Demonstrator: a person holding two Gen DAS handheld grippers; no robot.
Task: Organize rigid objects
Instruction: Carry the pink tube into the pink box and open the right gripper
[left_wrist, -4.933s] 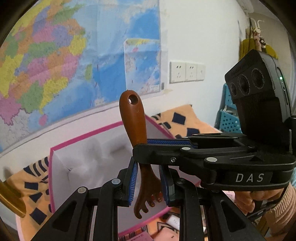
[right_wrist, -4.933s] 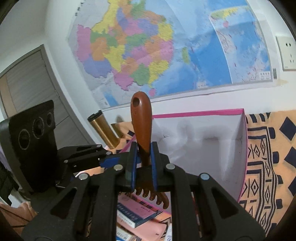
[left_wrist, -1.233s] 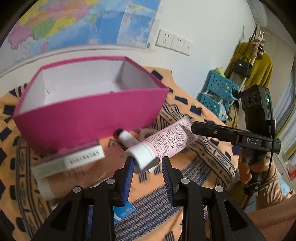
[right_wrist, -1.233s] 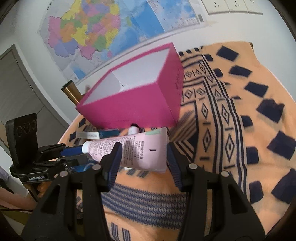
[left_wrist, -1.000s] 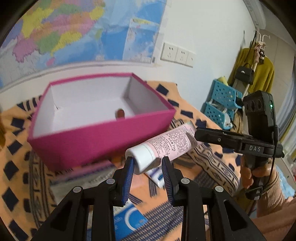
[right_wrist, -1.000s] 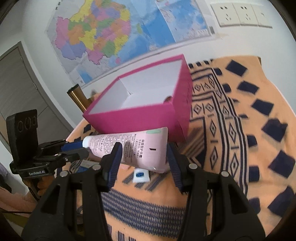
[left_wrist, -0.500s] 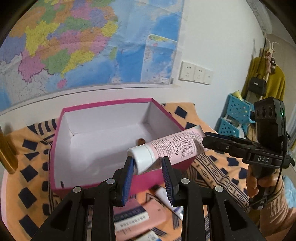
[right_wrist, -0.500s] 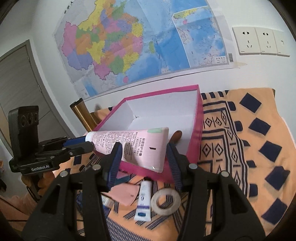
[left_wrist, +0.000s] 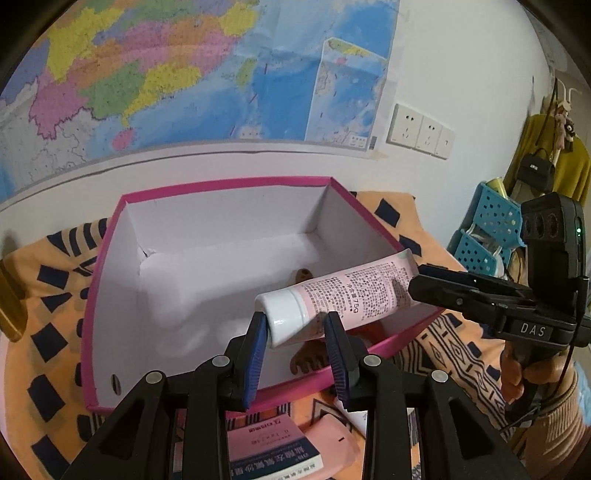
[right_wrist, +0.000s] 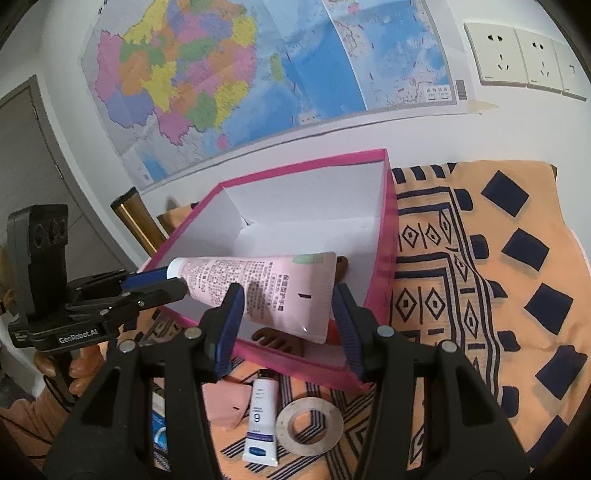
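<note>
We hold the pink cream tube (left_wrist: 343, 295) over the pink box (left_wrist: 110, 266), our left gripper (left_wrist: 297, 332) clamped on its white cap end and our right gripper (right_wrist: 288, 310) squeezing its flat crimped end. Only the left wrist view shows the brown comb (left_wrist: 306, 360) teeth at the box's near wall and a small book (left_wrist: 269, 450) on the blanket's near edge. Only the right wrist view shows a small white tube (right_wrist: 262, 421) and tape ring (right_wrist: 309, 425) lying on the blanket (right_wrist: 480, 295) before the box.

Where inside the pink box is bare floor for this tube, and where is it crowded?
The pink box floor is bare along its left and back walls. The brown comb takes the near right corner, under the pink tube. Outside the front wall it is crowded: small tube, tape ring, booklet.
</note>
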